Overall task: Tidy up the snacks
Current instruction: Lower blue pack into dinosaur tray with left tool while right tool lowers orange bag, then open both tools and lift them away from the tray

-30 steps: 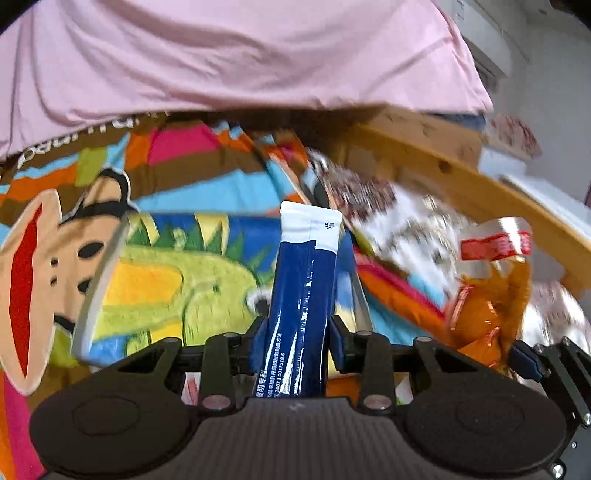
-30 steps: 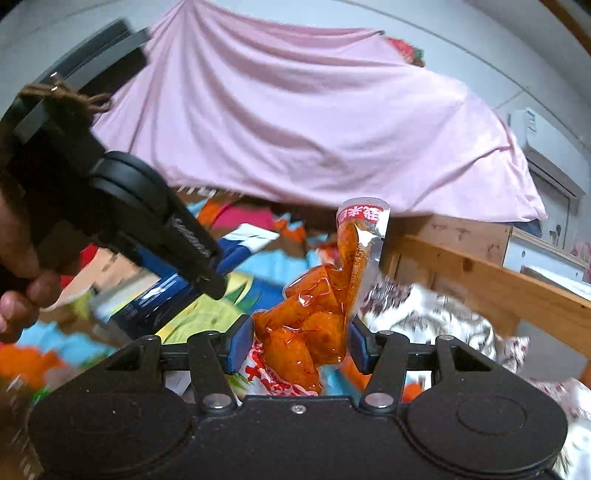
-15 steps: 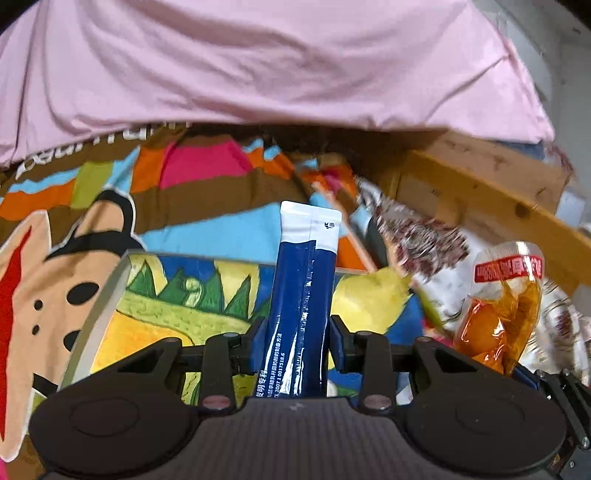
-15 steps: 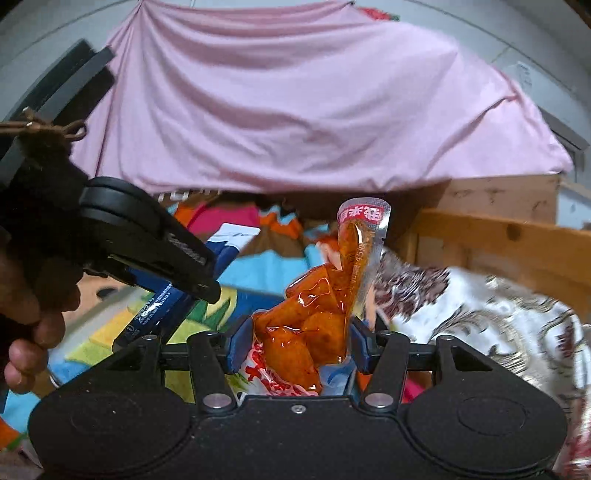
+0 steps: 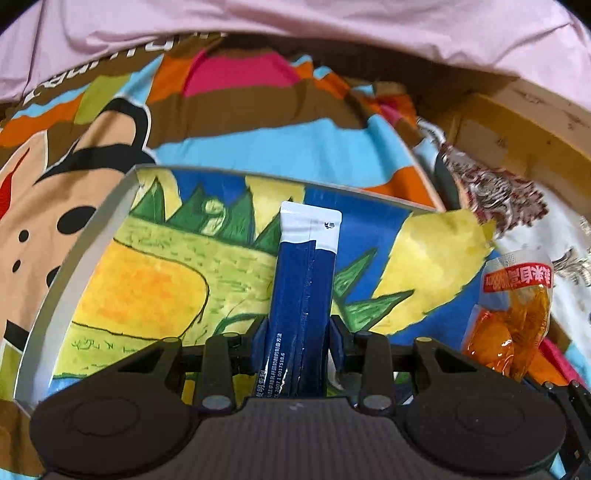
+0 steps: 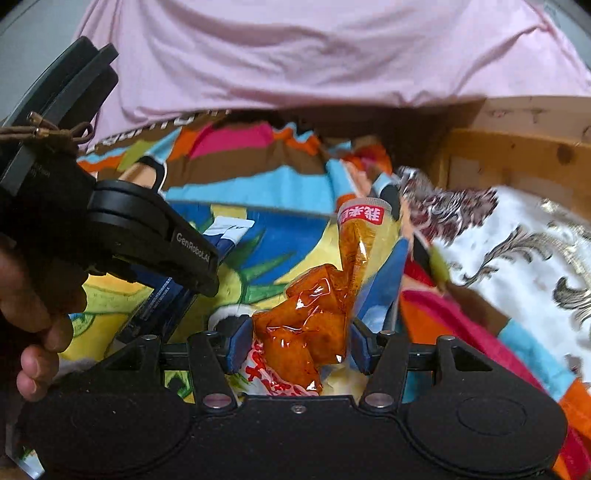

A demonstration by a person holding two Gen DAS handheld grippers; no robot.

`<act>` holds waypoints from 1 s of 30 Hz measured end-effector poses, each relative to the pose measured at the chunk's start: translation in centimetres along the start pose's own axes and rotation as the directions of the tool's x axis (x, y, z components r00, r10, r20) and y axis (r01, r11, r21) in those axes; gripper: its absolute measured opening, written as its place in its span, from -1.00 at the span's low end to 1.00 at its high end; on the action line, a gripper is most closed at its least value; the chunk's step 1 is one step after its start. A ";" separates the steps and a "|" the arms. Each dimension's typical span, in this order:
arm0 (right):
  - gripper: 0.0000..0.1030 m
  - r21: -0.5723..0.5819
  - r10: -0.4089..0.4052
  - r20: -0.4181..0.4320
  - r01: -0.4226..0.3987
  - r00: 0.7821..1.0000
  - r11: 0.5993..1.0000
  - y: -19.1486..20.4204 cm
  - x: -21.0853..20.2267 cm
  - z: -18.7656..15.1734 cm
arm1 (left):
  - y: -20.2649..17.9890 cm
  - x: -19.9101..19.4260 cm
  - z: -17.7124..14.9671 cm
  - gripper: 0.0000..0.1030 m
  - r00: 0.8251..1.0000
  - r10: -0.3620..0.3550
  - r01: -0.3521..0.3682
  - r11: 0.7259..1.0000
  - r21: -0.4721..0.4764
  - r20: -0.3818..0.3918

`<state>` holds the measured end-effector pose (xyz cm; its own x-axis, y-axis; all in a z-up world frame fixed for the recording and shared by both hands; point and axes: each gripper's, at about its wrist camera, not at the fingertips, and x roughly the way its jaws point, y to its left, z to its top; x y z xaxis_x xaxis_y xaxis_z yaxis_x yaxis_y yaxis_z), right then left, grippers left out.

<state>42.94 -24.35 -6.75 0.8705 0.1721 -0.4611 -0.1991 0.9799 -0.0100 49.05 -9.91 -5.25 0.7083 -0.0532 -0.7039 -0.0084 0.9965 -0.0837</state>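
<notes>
1. Over the painted tray (image 5: 77, 236), as seen from the left wrist, the left gripper (image 5: 298, 334) is clamped on a blue stick sachet (image 5: 303, 295), which is gripped low on its body so that its white sealed end stands up and forward. By this hold the sachet is judged to be carried toward the tray for sorting. Just inside the tray's right edge, an orange snack pouch (image 5: 517, 314) is seen, held up by the other tool. A cartoon-print blanket (image 5: 258, 110) is spread beneath the tray, a pink sheet (image 5: 295, 22) is draped behind it, and a wooden frame (image 5: 517, 122) lies off the tray's far right corner.

2. From the right wrist, the right gripper (image 6: 299, 347) is closed on the orange snack pouch (image 6: 314, 325) across its bulky lower part, the red-labelled neck being left upright. The left gripper (image 6: 155, 243), held in a hand (image 6: 33, 325), is crowded close at the left over the same tray (image 6: 266, 251), so the two loads are judged liable to collide if they are lowered together. A floral cloth (image 6: 517, 251) lies off the tray's right edge.
</notes>
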 end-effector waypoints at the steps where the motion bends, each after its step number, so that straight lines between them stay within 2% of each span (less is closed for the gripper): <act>1: 0.12 -0.002 0.006 -0.013 -0.006 1.000 1.000 0.0 0.2 -0.1 | 0.0 0.2 0.0 -0.25 1.000 0.003 -0.003 1.000 -0.001 -0.009; 4: 0.16 -0.002 0.014 -0.034 -0.014 0.999 1.000 0.2 0.5 -0.2 | 0.0 0.8 -0.3 -0.25 0.999 0.003 -0.003 1.000 -0.007 -0.033; 9: 0.41 0.001 0.015 -0.028 -0.015 0.999 1.000 0.2 0.3 -0.1 | -0.1 0.7 -0.6 -0.15 0.999 -0.001 0.001 1.000 -0.010 -0.040; 11: 0.51 -0.012 0.010 -0.023 -0.011 1.000 1.000 0.2 0.3 0.1 | 0.2 0.5 -0.6 0.11 0.999 -0.005 0.004 1.000 -0.027 -0.041; 17: 0.78 -0.051 0.007 0.031 -0.006 0.999 0.999 0.7 -1.7 0.7 | 1.4 -1.6 -0.6 0.56 0.999 -0.037 0.036 0.994 -0.101 -0.002; 19: 0.92 -0.053 0.009 0.062 -0.005 0.998 0.999 0.8 -3.0 1.2 | 2.0 -3.3 -0.6 0.68 0.998 -0.049 0.053 0.991 -0.126 0.034; 23: 0.98 -0.038 0.013 0.146 -0.007 0.989 0.999 0.8 -6.7 2.1 | 2.8 -7.0 -0.5 0.95 0.994 -0.054 0.067 0.987 -0.146 0.096; 30: 0.99 -0.013 -0.031 0.254 0.036 0.967 0.999 1.1 -13.8 3.1 | 3.4 -14.5 -1.8 0.99 0.977 -0.032 0.055 0.993 -0.103 0.210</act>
<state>32.07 -25.32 2.31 0.9621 0.1612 -0.2198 -0.1735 0.9841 -0.0379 37.50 -5.84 3.41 0.8404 -0.0704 -0.5374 -0.0420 0.9801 -0.1941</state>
